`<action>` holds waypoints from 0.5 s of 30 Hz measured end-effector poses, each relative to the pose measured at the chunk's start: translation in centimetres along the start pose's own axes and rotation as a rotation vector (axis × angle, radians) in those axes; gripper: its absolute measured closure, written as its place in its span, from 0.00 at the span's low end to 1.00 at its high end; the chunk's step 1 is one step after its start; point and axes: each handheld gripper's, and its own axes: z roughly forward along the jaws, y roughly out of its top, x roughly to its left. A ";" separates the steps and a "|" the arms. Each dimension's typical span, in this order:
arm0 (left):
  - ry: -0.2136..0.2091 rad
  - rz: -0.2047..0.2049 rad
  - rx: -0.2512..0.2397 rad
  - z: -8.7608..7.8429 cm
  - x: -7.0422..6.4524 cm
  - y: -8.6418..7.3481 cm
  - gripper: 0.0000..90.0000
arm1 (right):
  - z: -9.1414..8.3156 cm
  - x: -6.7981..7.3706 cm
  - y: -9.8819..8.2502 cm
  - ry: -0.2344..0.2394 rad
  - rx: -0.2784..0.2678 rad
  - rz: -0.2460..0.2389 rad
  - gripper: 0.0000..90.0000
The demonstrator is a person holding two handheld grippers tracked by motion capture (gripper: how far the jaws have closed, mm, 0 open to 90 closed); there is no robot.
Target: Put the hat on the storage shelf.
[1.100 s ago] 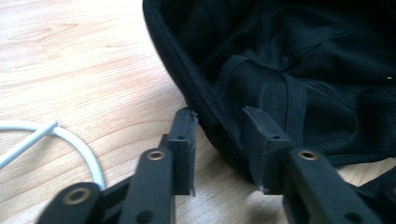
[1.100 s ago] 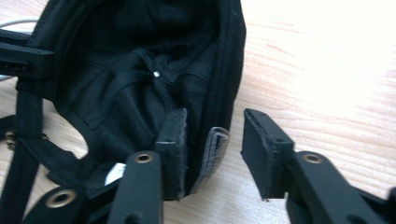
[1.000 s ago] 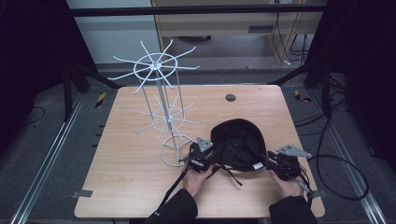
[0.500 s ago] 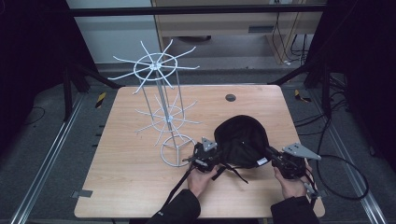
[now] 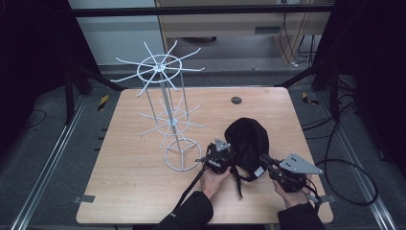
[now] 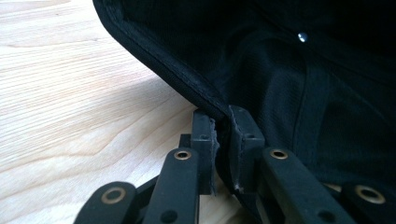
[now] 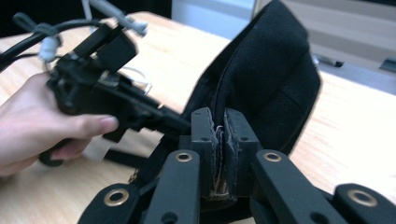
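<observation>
A: Start at the left of the bench (image 5: 119, 191). What stands there?

B: A white wire rack (image 5: 165, 115), upright on a round ring base, left of centre. It has two tiers of spokes fanning out from a thin central post, the upper tier wider. Its base ring is just left of the left gripper.

A: And the left gripper (image 5: 229, 160)?

B: Held in the person's left hand (image 5: 214, 178), near the front edge, middle of the bench. In the left gripper view its jaws are clenched on the stitched rim of the black cap (image 6: 289, 79), the edge pinched between the two pads, with the pale wood below.

A: Where is the cap itself?

B: Right of centre, on the near half of the bench, between the two grippers. From the high view its rounded crown reaches away from the person, and a dark strap (image 5: 238, 182) hangs down at the near side. A small white label (image 5: 259, 171) shows by the right gripper's jaws.

A: The right gripper (image 5: 266, 160)?

B: In the right hand (image 5: 292, 194), near the right front corner, a grey three-cornered plate on top. Its own view shows the jaws clamped on the cap's rim, fabric squeezed flat between them, with the left hand and its gripper beyond.

A: Anything farther off?

B: A small dark round disc (image 5: 236, 100) sits in the bench top at the far side.
</observation>
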 end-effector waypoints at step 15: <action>-0.018 0.051 0.025 -2.0 0.5 0.7 0.61 | -0.4 -1.1 -0.7 -0.121 0.055 0.027 0.93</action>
